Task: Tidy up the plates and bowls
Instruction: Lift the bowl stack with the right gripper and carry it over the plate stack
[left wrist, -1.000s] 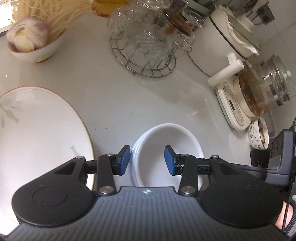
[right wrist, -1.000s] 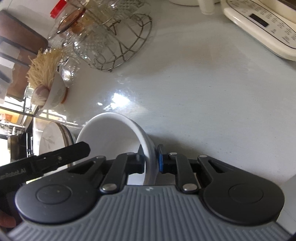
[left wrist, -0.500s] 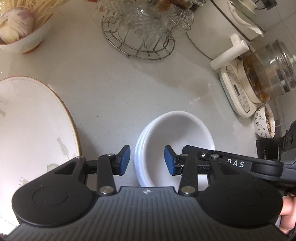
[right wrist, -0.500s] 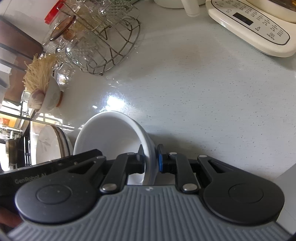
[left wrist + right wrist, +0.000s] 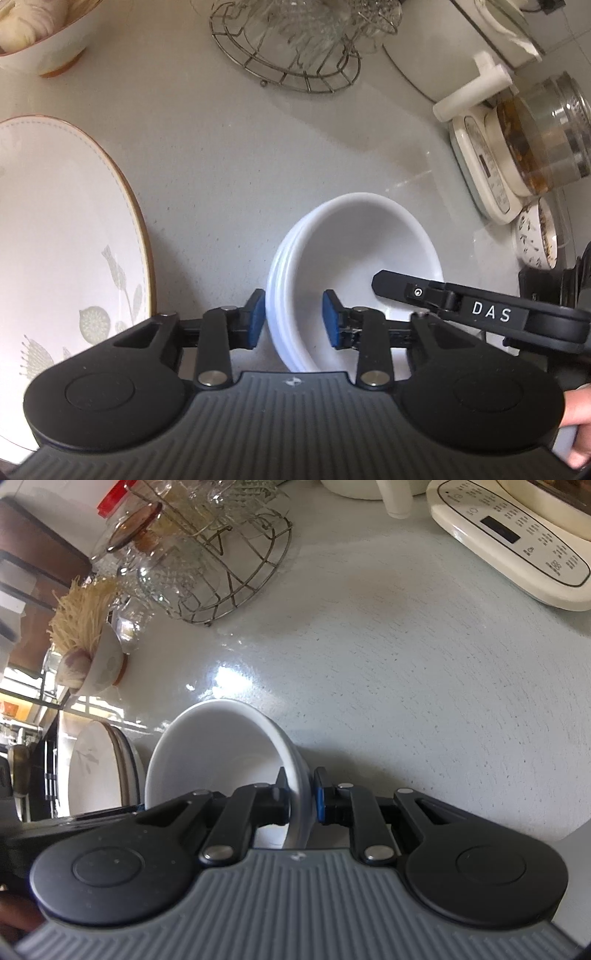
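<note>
Nearest in the left wrist view, the left gripper (image 5: 293, 319) straddles the left rim of the stack of white bowls (image 5: 354, 266) at lower centre. Its fingers have just been closing, one blue pad outside the rim and one inside; whether they already press on it I cannot tell. In the right wrist view, the right gripper (image 5: 300, 799) has its fingers pinching the right rim of the same stack of white bowls (image 5: 221, 753), which sits on the counter (image 5: 406, 672).

As a judgement, the bowls look already nested together, and a two-handed lift of the stack seems to be the step in hand; carrying it off to its place is still left. At the left edge of the left wrist view lies a large plate (image 5: 62, 236) with a gold rim and leaf pattern; the right wrist view suggests several such plates piled up.

Farther back stand a wire rack of glassware (image 5: 295, 44), a bowl of garlic (image 5: 40, 33) at upper left, and a kettle on its cream base (image 5: 517, 147) at right.

Readable writing: "DAS" on the right gripper's arm (image 5: 491, 314). The base's panel print is too small to read.
</note>
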Available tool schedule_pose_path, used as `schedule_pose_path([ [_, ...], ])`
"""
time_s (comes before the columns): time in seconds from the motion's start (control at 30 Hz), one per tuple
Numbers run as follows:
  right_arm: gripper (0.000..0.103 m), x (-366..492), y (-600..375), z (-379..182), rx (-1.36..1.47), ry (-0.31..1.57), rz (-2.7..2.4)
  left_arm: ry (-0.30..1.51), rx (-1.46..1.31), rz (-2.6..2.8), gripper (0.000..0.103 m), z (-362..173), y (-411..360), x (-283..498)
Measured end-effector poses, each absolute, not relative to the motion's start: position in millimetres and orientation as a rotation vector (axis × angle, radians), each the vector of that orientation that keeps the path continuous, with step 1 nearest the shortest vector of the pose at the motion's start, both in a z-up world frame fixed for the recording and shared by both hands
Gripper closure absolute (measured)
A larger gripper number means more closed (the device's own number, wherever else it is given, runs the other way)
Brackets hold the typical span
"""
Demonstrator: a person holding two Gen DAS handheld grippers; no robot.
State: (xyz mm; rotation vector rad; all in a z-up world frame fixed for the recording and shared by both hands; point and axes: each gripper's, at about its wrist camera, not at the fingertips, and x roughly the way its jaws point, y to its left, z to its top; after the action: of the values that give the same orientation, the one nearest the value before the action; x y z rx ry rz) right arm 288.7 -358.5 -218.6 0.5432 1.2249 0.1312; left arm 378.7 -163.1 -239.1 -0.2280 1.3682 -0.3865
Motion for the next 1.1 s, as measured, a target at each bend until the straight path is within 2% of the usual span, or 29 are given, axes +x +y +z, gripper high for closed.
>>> schedule_pose_path([
  [0.13,0.087,289,-358,-218,0.534,1.227,0.138,1.364,-0.241,-0.372,0.075,-240,-159,376],
  [0.57,0.087,282,-352,-192,0.514,1.189,0.164,1.324,-0.249,-0.394,0.076,-215,-147,366],
  [1.1,0.087,275,-327,-143,0.572,1.082,0.187,1.19,-0.334,-0.397,0.075,-151,-97,356],
])
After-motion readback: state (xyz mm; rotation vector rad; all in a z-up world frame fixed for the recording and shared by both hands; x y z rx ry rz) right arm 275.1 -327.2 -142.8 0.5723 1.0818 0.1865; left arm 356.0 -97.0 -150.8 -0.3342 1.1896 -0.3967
